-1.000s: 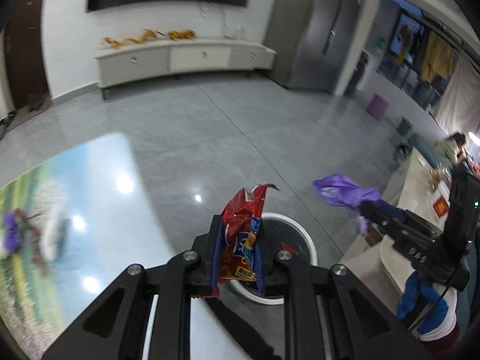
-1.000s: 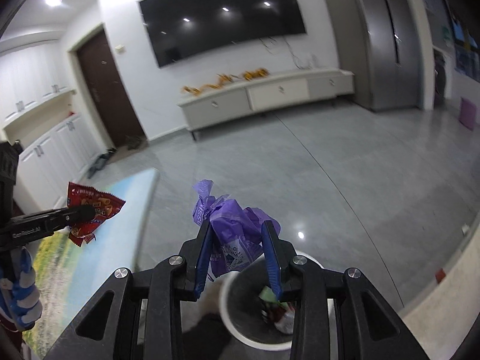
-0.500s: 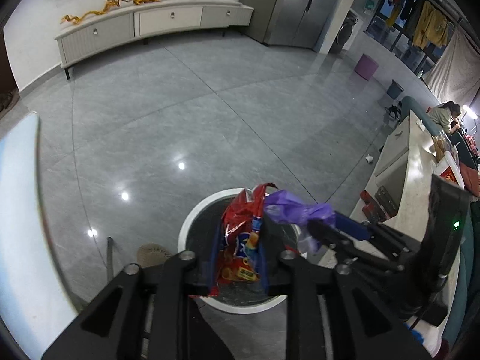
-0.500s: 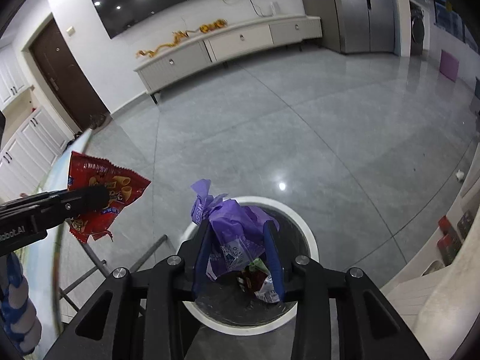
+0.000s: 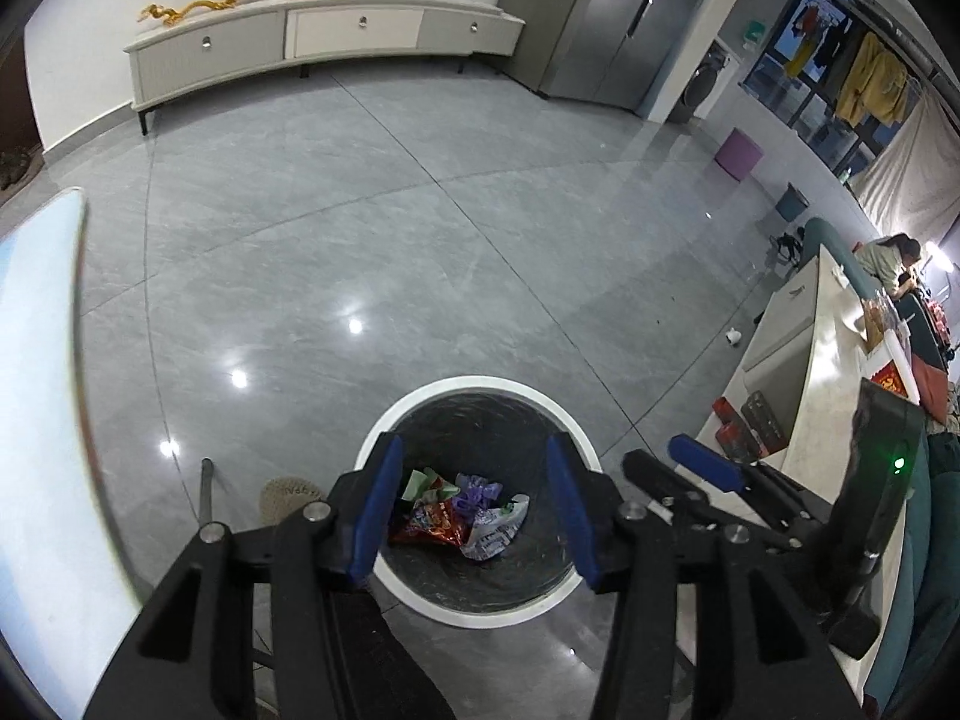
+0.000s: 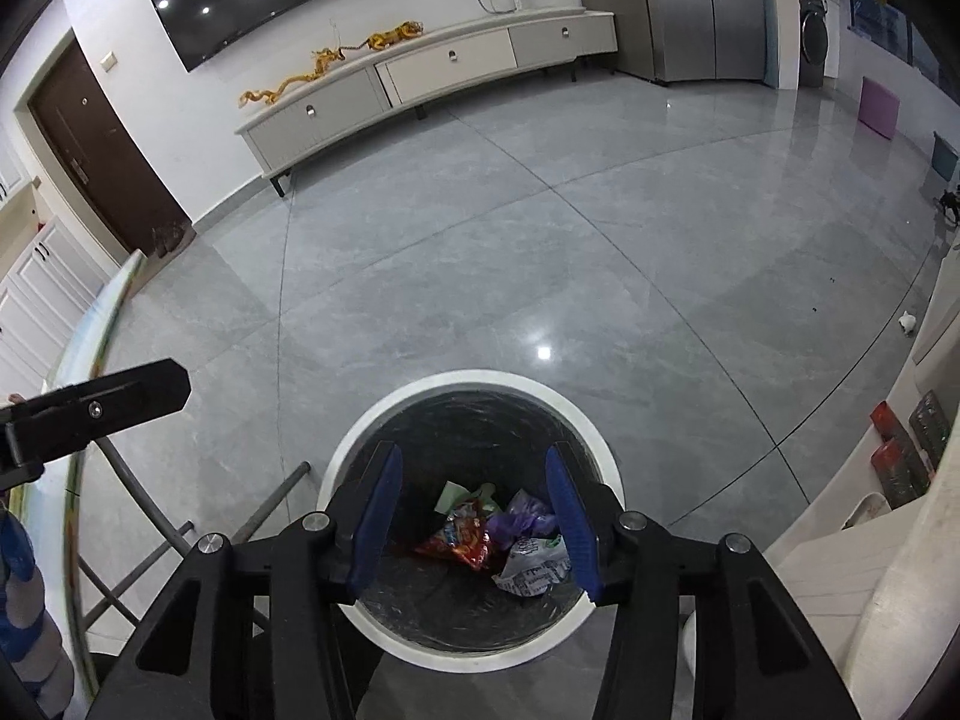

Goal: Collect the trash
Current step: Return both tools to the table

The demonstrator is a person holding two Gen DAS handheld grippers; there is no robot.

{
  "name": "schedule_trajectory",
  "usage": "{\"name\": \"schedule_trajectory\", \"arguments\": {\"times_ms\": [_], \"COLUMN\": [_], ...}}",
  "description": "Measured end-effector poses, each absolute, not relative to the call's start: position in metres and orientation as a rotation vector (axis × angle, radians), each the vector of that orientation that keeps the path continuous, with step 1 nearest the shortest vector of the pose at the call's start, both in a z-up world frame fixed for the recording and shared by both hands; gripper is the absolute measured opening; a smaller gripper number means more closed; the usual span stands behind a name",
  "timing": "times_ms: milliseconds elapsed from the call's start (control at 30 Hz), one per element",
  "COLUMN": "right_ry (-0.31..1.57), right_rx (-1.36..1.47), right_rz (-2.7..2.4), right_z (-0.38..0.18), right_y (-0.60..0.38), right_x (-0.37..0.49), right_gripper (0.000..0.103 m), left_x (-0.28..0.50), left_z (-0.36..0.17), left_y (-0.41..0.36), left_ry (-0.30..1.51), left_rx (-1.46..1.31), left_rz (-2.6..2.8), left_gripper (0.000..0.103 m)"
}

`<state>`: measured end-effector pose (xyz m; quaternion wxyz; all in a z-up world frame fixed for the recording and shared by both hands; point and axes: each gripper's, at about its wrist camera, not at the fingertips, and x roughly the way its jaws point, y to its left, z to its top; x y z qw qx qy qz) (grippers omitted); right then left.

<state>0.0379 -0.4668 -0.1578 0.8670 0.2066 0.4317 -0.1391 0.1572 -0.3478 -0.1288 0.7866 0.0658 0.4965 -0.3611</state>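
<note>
A round white trash bin (image 5: pixel 480 385) with a black liner stands on the grey floor below both grippers; it also shows in the right wrist view (image 6: pixel 474 377). Inside lie a red snack wrapper (image 5: pixel 433 525), a purple wrapper (image 5: pixel 475 491) and a white wrapper (image 5: pixel 498 531); the red wrapper (image 6: pixel 461 542) and purple wrapper (image 6: pixel 523 513) show in the right wrist view too. My left gripper (image 5: pixel 475 510) is open and empty above the bin. My right gripper (image 6: pixel 475 519) is open and empty above it, and also appears at the right of the left wrist view (image 5: pixel 690 462).
A table edge with a printed cloth (image 5: pixel 42 420) is on the left, with its metal legs (image 6: pixel 270 504) by the bin. A pale counter (image 5: pixel 822 360) runs on the right. A low TV cabinet (image 6: pixel 432 78) stands against the far wall.
Both grippers have opened. The red wrapper and the purple wrapper have dropped from the jaws into the bin.
</note>
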Motion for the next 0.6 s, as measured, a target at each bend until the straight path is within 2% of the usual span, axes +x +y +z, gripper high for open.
{"name": "schedule_trajectory", "arguments": {"times_ms": [300, 600], "right_ry": [0.776, 0.650], "right_rx": [0.404, 0.301], "right_rz": [-0.259, -0.155], "right_z": [-0.092, -0.011], "right_y": [-0.443, -0.380], "right_x": [0.014, 0.007], "right_gripper": [0.047, 0.048], "left_x": [0.137, 0.119], "left_z": [-0.069, -0.012], "left_y": [-0.283, -0.176], "left_ry": [0.941, 0.793], "left_rx": [0.117, 0.076], "left_rz": [-0.728, -0.624], "left_gripper": [0.048, 0.048]}}
